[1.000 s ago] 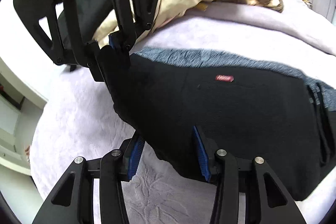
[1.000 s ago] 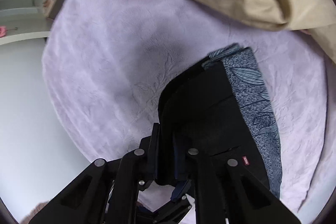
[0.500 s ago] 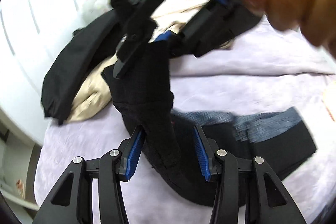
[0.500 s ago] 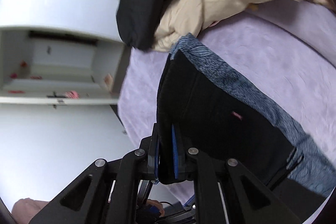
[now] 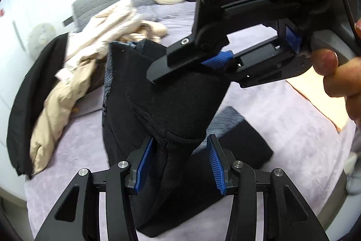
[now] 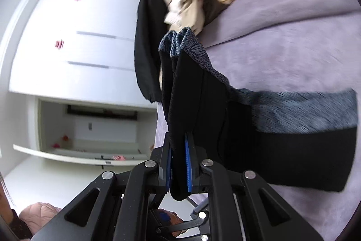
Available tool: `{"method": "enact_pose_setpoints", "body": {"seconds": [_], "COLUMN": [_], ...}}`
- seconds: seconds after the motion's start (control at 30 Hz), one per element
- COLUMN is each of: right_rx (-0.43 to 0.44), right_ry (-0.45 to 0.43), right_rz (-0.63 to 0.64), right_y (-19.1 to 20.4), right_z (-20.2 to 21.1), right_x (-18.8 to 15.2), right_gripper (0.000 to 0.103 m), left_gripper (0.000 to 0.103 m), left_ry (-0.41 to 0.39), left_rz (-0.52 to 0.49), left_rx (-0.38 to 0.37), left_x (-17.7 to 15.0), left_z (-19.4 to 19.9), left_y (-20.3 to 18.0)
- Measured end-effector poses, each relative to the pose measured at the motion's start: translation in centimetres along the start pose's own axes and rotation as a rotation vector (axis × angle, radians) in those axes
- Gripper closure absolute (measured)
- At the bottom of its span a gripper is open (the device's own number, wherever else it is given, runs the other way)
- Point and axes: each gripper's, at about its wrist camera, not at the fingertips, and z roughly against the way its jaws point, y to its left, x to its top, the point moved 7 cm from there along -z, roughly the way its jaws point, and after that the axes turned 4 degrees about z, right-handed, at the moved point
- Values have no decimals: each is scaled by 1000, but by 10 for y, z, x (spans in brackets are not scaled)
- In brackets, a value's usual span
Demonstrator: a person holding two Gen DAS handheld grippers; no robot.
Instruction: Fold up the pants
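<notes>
Black pants (image 5: 171, 105), flat on the lilac bed (image 5: 293, 128) a sec ago, now hang lifted mid-bed: right gripper (image 6: 179, 167) clamped tight on one edge, left gripper (image 5: 178, 164) half-open w/ cloth bunched between its pads, so a fold-over looks underway. Beige clothes pile (image 5: 74, 73) + black garment (image 5: 27, 92) crowd the bed's far-left edge, limiting where it can land.

The right hand-held gripper (image 6: 179, 169) pinches the black pants (image 6: 203, 110) above the lilac bedspread (image 6: 293, 49).
</notes>
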Motion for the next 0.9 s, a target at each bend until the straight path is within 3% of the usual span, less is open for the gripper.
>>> {"method": "enact_pose_setpoints", "body": {"seconds": [0.23,0.3,0.47,0.7,0.9], "right_rx": [7,-12,-79,-110,-222], "right_ry": [-108,-117,-84,-99,-70], "right_rz": [-135,-187,-259,-201,-96], "right_y": [-99,-135,-204,-207,-199], "right_z": [65,67,55,56,49], "right_x": [-41,-53,-75,-73,-63], "right_gripper": [92,92,92,92,92], "left_gripper": [55,55,55,51,51], "left_ry": [94,143,237,234,238], "left_rz": [-149,-163,-212,-117,62], "left_rx": [-64,-88,-60,-111,34], "left_x": [-23,-34,-56,-55,-48], "left_z": [-43,-62,-85,-54,-44], "left_y": [-89,-104,-120,-95,-26]}}
